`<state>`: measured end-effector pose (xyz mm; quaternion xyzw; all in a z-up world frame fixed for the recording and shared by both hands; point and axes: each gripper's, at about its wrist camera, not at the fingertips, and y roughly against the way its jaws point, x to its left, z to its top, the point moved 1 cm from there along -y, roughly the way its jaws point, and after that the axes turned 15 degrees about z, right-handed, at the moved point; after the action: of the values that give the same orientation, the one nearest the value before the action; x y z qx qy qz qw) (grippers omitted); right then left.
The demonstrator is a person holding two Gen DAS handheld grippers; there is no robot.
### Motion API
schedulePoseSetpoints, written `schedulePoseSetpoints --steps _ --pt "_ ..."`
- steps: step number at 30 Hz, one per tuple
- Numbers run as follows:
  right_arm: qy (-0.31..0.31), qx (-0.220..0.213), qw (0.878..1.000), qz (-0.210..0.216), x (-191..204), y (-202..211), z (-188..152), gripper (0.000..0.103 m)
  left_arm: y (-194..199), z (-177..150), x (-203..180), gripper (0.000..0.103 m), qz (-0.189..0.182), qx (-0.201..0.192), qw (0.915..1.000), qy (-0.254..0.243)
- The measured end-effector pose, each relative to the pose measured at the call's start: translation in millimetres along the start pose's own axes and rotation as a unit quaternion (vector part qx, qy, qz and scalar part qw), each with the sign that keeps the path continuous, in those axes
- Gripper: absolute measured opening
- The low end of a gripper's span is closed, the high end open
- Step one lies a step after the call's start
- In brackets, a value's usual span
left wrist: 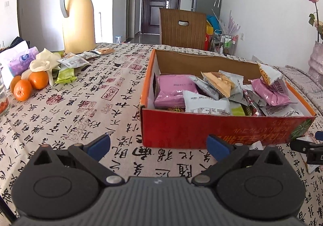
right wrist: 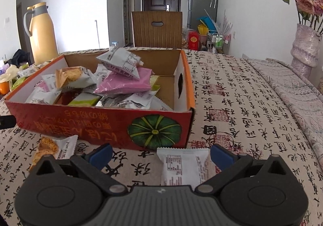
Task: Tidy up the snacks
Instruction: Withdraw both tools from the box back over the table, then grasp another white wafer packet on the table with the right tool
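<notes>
We judged the white packet (right wrist: 182, 166), low centre between our right tool's (right wrist: 161, 157) spread jaws, light and crinkly; pinch mid-body. Left tool (left wrist: 158, 148) gaped empty.

1. We see the left gripper (left wrist: 158, 148) low over the calligraphy tablecloth (left wrist: 84, 108), jaws spread wide, nothing between its blue pads (left wrist: 99, 145).
2. The red cardboard box (left wrist: 201, 129) sits just ahead and to the right, holding mixed snack packets: pink (left wrist: 173, 92), white (left wrist: 206, 102), grey.
3. Far left: three oranges (left wrist: 28, 84), loose snack packets (left wrist: 74, 61), a yellow thermos jug (left wrist: 77, 17).
4. The right gripper (left wrist: 310, 149) shows partly at the right edge.
</notes>
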<state>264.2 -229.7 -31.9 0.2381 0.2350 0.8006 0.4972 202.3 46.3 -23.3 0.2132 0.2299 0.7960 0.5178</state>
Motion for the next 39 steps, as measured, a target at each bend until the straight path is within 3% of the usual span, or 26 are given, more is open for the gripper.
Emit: schedulePoseSetpoints --steps 9,30,35,38,39 --pt "-0.028 0.027 0.999 -0.006 -11.0 -24.4 -4.1 0.103 -8.7 -4.6 -0.7 0.103 0.002 0.012 0.9999 0.002" --pt "-0.029 0.026 0.999 -0.008 -14.3 -21.1 -9.7 0.101 -10.8 -7.8 -4.2 0.103 -0.001 0.023 0.9997 -0.006" --pt "-0.024 0.020 0.999 -0.005 -13.6 -9.4 -13.8 0.081 -6.5 -4.7 -9.8 0.103 0.001 0.028 0.9994 -0.019" --pt "-0.022 0.012 1.000 -0.004 -12.4 -1.6 -15.9 0.044 -1.9 -1.3 -16.2 0.103 -0.002 0.030 0.9993 -0.023" --pt "-0.021 0.009 1.000 -0.002 -12.4 1.5 -17.4 0.044 -0.2 -0.1 -19.3 0.103 -0.005 0.031 0.9992 -0.025"
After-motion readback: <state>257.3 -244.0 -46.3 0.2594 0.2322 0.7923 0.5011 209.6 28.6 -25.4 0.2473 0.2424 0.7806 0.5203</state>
